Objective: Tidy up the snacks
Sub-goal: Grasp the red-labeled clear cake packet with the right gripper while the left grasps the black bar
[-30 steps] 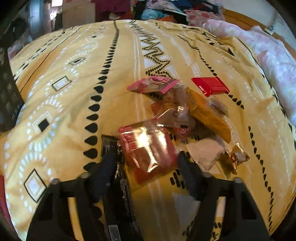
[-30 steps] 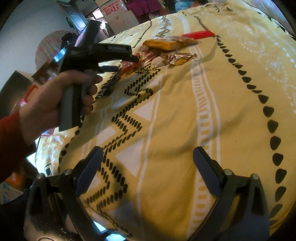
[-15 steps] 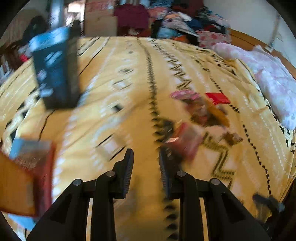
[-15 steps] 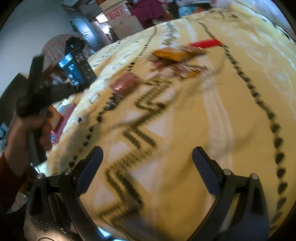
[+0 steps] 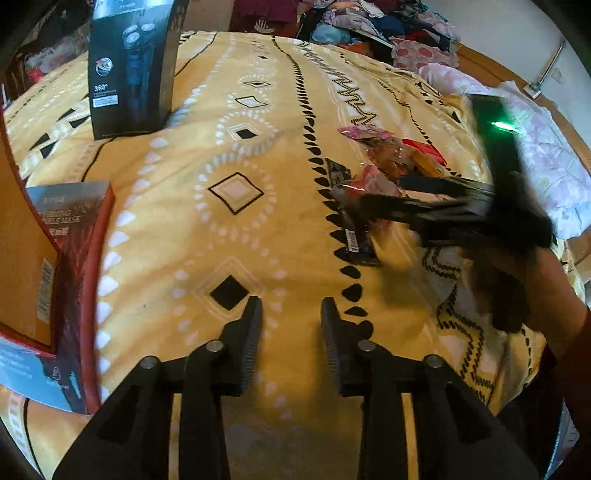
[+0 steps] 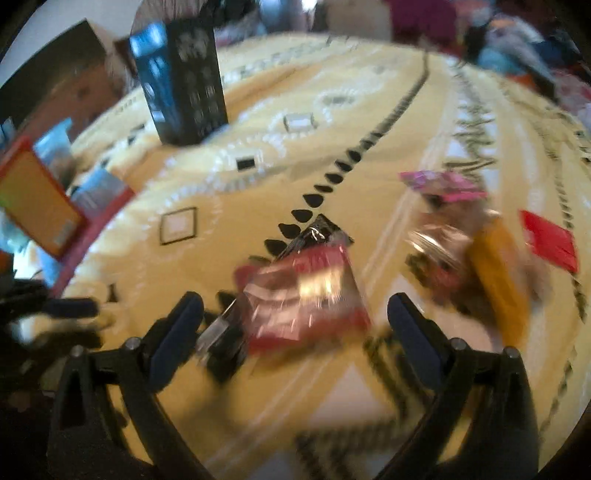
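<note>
Left gripper [image 5: 291, 325]: jaws a little apart and opening, nothing between them, over bare yellow patterned bedspread [image 5: 236, 229].
Right gripper [image 6: 295, 325]: jaws spread wide, gripping nothing, hovering above a red-and-clear snack packet [image 6: 306, 295]; the view is blurred.
Snacks: the packet lies partly over a black wrapper [image 6: 317, 229]; just right of them, a heap with a pink packet [image 6: 443, 184], an orange bar [image 6: 498, 273] and a red packet [image 6: 550, 240].
Boxes: a tall dark box [image 5: 129, 66] stands upright well left of the snacks; a red-edged carton [image 5: 55, 280] sits at the left edge.

yellow patterned bedspread [image 5: 236, 229], heaped clothes [image 5: 369, 22] behind, white wall [image 5: 517, 33], daylight
</note>
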